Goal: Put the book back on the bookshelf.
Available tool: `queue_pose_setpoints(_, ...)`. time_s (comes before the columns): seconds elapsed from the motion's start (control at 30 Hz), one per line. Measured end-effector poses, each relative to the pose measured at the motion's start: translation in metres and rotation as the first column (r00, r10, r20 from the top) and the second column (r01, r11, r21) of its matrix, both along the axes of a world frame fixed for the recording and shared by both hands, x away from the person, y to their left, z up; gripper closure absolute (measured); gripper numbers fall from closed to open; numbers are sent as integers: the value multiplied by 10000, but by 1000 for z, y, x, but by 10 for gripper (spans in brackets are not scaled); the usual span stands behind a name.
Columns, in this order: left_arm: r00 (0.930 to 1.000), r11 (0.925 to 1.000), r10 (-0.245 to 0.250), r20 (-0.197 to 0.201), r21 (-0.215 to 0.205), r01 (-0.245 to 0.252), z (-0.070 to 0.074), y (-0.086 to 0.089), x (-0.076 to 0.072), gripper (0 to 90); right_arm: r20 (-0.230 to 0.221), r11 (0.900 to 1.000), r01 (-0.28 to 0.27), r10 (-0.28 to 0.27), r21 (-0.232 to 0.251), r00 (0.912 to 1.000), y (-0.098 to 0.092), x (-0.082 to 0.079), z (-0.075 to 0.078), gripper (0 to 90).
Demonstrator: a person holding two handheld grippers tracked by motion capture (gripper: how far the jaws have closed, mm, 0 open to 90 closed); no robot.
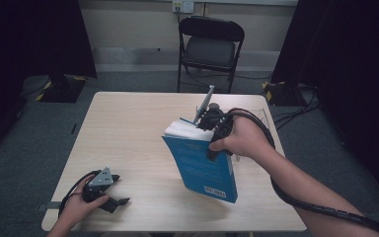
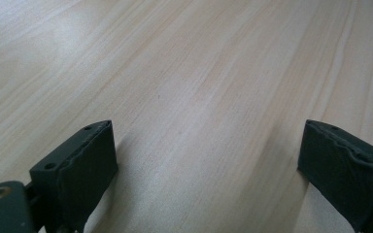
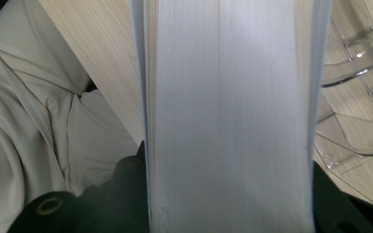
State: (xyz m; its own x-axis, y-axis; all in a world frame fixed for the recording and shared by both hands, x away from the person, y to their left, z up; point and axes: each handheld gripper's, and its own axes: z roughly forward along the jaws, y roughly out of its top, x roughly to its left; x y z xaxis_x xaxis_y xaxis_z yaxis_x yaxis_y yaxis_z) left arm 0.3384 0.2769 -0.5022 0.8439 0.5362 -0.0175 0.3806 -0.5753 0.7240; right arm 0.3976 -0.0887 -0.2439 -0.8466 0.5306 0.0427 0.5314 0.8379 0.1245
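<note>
**Blue book held up over the right half of the tabletop**

The tabletop [image 1: 128, 128] is a pale wood rectangle seen from above, its far edge toward a black folding chair [image 1: 210, 44] that stands on the grey floor beyond it.

A thick blue book [image 1: 205, 165] hangs in the air above the right half of the tabletop, tilted, with its white page edges turned up and toward the far edge and its lower corner, the one bearing a barcode, pointing down at the near edge. It is lifted off the wood and casts a soft shadow beneath it.

The right claw [image 1: 208, 123] grips the book at its upper end. In the right gripper view the block of pages [image 3: 230, 116] stands straight up between the two black jaws, which press on it from either side, so this claw is closed on the book. A clear plastic stand [image 3: 359, 82] lies on the wood past the book, toward the tabletop's right edge, and pale cloth shows on the other side.

The left claw [image 1: 116, 197] rests near the front left corner of the tabletop, well apart from the book. In the left gripper view its jaws stand wide with bare wood between them.
</note>
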Motion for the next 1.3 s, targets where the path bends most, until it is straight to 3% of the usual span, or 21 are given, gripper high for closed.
queue_pose_setpoints(0.7,10000,10000,24,8,11,-24,0,0,0,60,-103,9967,815,-815,-14,9966,-44,0,11,619)
queue_pose_setpoints(0.97,10000,10000,-1,10,17,1,0,0,0,58,44,9952,977,-977,73,9952,-64,-4,-4,618)
queue_pose_setpoints(1.07,9998,9999,14,200,163,-17,1,1,1,58,140,9937,1014,-1022,485,9947,-73,-8,-5,617)
queue_pose_setpoints(1.17,9997,9998,27,228,191,-32,1,1,0,58,168,9933,1007,-1018,571,9947,-84,-13,-9,615)
queue_pose_setpoints(1.3,9998,9998,42,214,186,-46,1,1,0,57,323,9966,630,-648,525,9974,-98,-22,-15,613)
